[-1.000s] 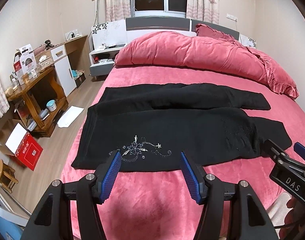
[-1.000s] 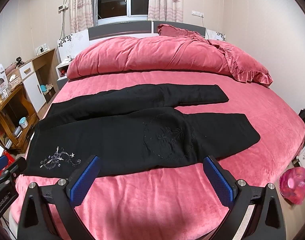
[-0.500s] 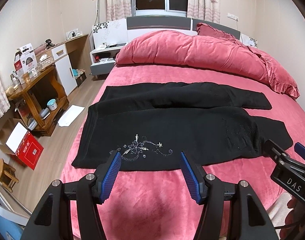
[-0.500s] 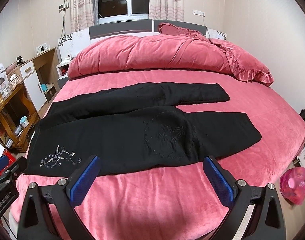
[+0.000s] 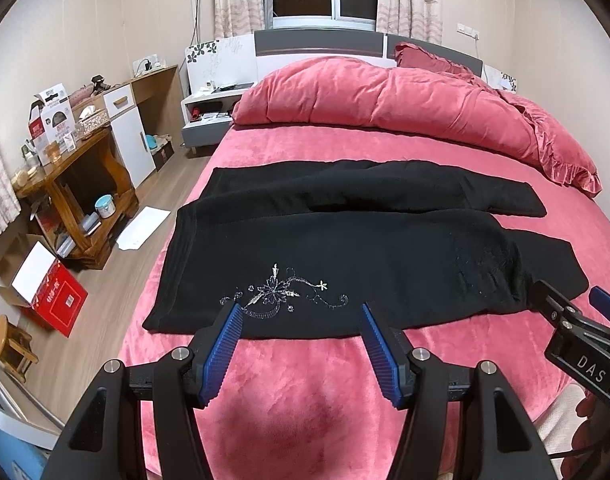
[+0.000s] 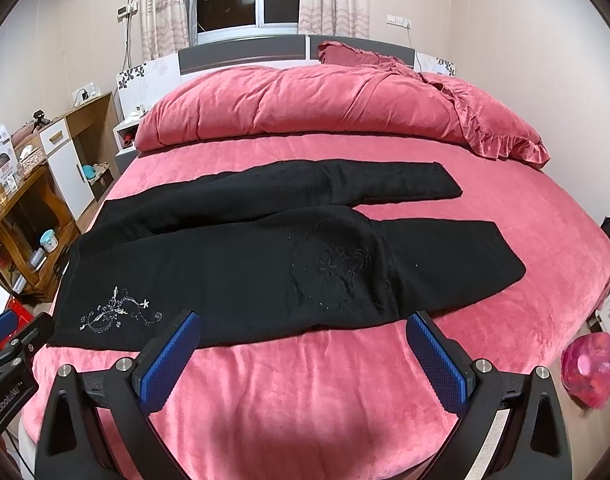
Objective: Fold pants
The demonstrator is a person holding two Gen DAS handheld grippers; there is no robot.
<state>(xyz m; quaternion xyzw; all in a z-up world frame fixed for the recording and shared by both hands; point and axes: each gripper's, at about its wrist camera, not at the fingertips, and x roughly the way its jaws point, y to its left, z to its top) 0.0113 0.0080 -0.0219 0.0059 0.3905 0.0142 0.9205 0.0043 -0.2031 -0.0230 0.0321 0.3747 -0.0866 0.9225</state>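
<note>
Pants [image 5: 345,248] flat on the bed [image 5: 313,380], unfolded
Soft, limp cloth, I reckon; my left claw [image 5: 301,344] and right claw [image 6: 305,356] hang spread and empty above its near hem, the likely hold

Ahead of me: pink duvet [image 5: 385,108] heaped at the headboard [image 5: 317,42].
To my left: wooden desk [image 5: 71,160], red box [image 5: 57,300] on the floor.
To my right: pink bag [image 6: 591,368].

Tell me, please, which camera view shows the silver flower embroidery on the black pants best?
The left wrist view: the silver embroidery sits central, large and sharp, just beyond the open left gripper. The right wrist view shows it smaller, off toward the lower left.
</note>
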